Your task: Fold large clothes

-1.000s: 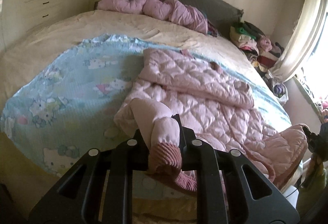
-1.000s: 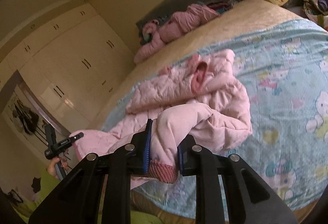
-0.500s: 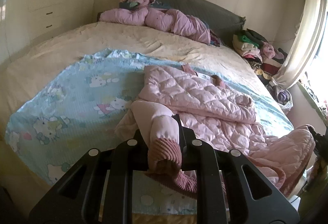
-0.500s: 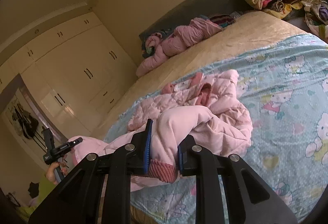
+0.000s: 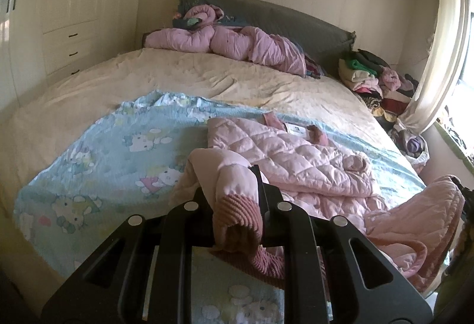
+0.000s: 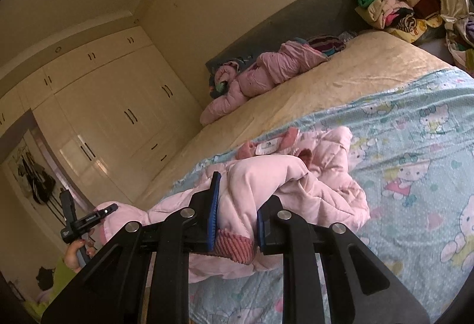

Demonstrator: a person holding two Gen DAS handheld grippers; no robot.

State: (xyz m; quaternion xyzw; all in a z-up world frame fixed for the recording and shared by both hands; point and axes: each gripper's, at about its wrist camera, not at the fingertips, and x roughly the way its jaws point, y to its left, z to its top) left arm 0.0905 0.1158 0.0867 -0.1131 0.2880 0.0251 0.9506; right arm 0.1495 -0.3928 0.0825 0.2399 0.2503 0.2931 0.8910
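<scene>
Both claws pinch jacket cuffs; only right view shows hand.

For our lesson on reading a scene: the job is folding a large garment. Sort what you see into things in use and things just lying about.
In use:
- pink quilted jacket
- left gripper
- right gripper

Lying about:
- pink bundle by headboard
- clothes pile
- Hello Kitty blanket

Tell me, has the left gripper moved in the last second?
Yes. The left gripper, shut on the jacket cuff, has pulled back and lower: the headboard sits lower in frame and the bed looks flatter.
</scene>
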